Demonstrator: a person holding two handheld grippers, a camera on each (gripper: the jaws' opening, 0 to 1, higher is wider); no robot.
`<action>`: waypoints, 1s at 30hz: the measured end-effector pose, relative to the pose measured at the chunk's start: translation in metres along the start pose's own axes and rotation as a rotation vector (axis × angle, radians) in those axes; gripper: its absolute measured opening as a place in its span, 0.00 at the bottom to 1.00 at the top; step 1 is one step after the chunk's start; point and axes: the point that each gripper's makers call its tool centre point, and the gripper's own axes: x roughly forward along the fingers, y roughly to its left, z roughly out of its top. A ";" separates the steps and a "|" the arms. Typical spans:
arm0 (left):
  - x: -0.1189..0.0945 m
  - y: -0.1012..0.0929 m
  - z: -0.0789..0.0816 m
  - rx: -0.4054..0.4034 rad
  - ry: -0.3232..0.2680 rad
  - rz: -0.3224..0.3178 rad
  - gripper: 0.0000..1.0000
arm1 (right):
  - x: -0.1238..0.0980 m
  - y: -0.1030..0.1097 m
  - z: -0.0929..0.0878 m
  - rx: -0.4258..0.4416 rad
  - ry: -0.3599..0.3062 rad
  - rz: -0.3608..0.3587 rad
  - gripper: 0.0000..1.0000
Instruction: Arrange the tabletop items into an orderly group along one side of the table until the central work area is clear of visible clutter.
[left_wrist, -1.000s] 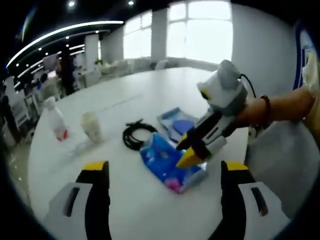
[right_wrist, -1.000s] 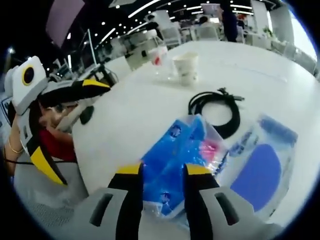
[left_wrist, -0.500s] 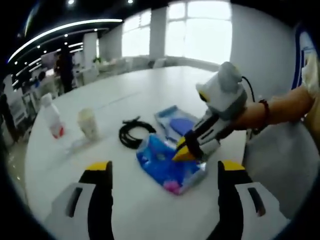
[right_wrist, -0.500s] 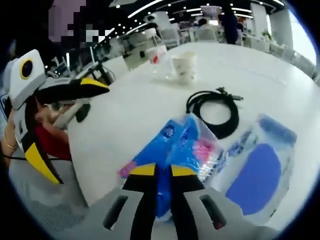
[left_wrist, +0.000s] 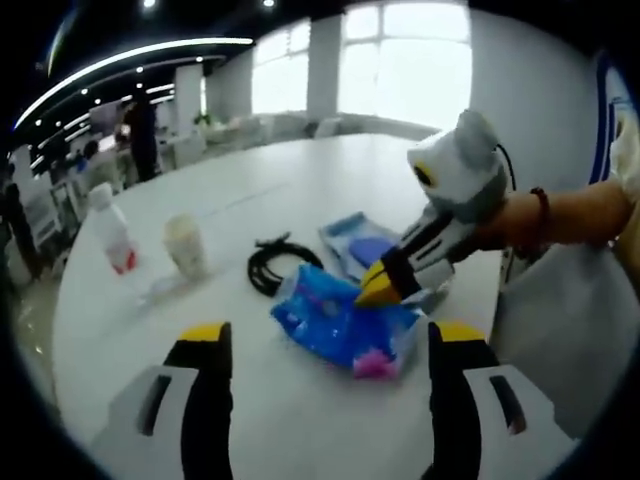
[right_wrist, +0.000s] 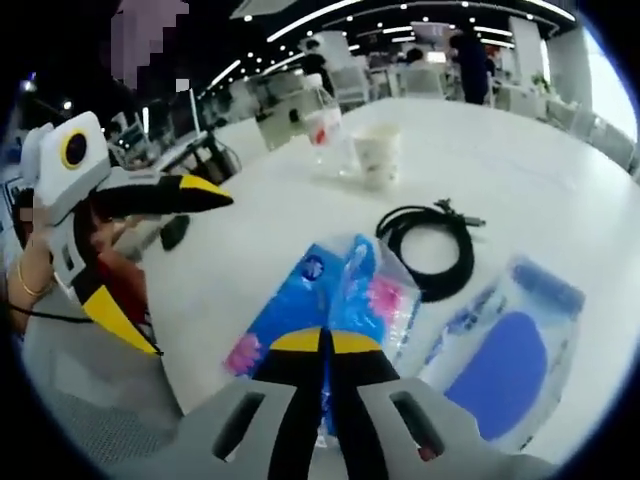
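Right claw (right_wrist: 325, 342): I have it clenched on blue packet (right_wrist: 320, 300). Left claw (left_wrist: 318, 345): released, over white tabletop (left_wrist: 300, 190). Black cable (right_wrist: 435, 235) coiled beyond packet.

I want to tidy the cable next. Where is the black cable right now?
In the right gripper view, the coiled black cable lies on the white table, between the paper cup and the blue packet pinched by the right gripper.

On the table (right_wrist: 560, 170), the cable (right_wrist: 435, 233) lies between cup (right_wrist: 379, 153) and pouch (right_wrist: 330, 305).
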 end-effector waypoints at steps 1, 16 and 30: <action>-0.001 0.001 0.001 -0.007 -0.006 0.005 0.75 | -0.001 0.002 0.001 -0.019 0.001 0.005 0.01; -0.009 0.022 0.019 -0.152 -0.142 0.064 0.68 | -0.009 0.038 0.024 -0.148 -0.065 0.124 0.01; -0.011 0.032 0.019 -0.298 -0.190 0.074 0.49 | -0.016 0.061 0.035 -0.189 -0.117 0.217 0.01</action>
